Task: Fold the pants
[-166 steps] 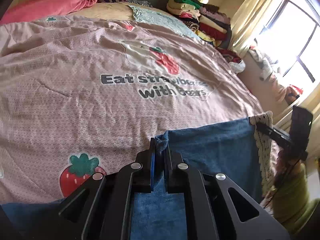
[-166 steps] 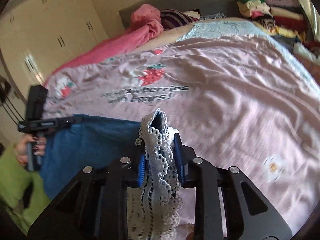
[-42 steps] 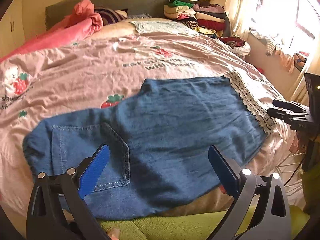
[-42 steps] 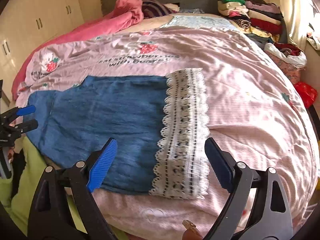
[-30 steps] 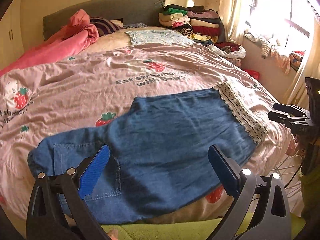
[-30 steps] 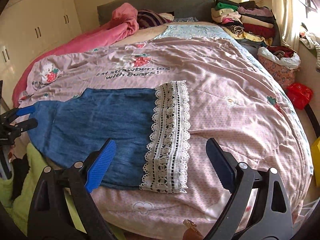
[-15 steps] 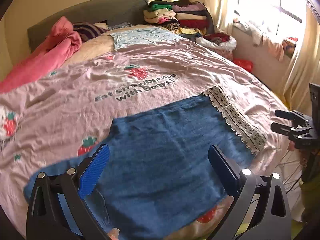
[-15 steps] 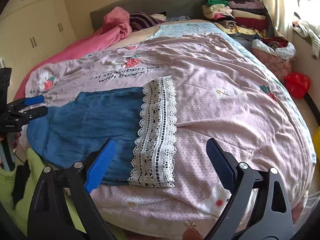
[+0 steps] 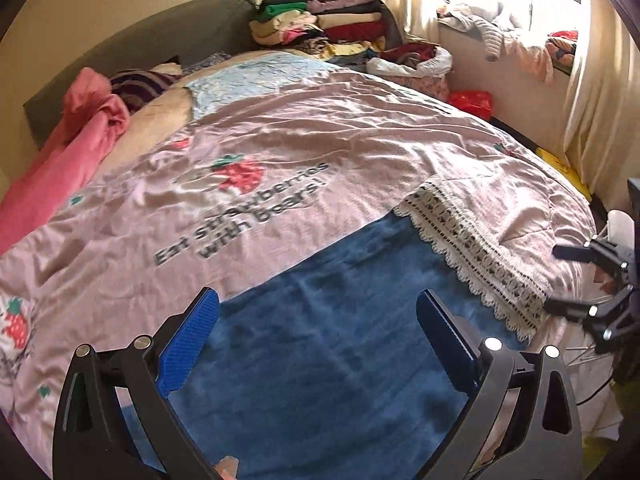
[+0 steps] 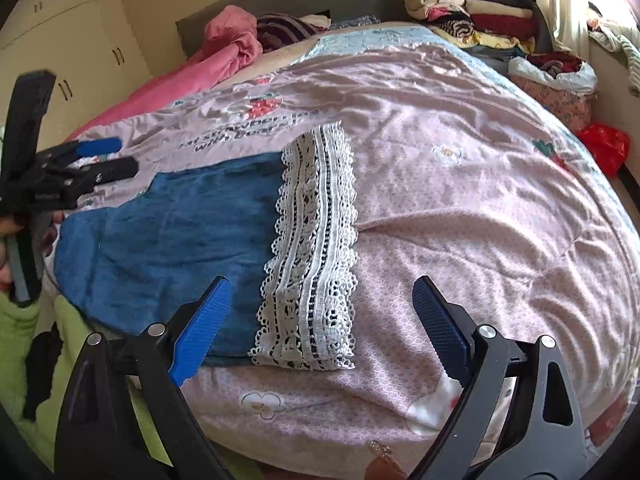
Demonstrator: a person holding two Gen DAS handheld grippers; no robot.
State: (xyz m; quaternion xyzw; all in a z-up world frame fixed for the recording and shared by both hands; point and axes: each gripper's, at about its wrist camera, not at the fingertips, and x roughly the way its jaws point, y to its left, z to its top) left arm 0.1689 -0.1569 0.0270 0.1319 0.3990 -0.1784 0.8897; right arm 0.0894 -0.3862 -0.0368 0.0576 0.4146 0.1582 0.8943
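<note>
Blue denim pants (image 9: 332, 344) (image 10: 172, 236) lie flat on the pink bedspread (image 9: 320, 148) near the bed's front edge, with a white lace hem (image 9: 476, 256) (image 10: 312, 248) at the right end. My left gripper (image 9: 320, 340) hangs open over the denim, nothing between its blue pads. My right gripper (image 10: 320, 320) is open too, just in front of the lace hem and empty. Each gripper shows in the other's view: the right gripper (image 9: 560, 280) at the right edge, the left gripper (image 10: 104, 156) at the left edge.
A pink blanket (image 10: 224, 52) and striped cloth lie at the headboard. Stacked folded clothes (image 9: 320, 20) sit at the far right corner. A red bag (image 10: 604, 144) and a laundry heap lie on the floor by the window. Green fabric (image 10: 24, 328) hangs below the front edge.
Both grippers let go of the pants, which now lie spread on the bed. Over the last second the left gripper has swung right and moved in over the denim; the right stays open.
</note>
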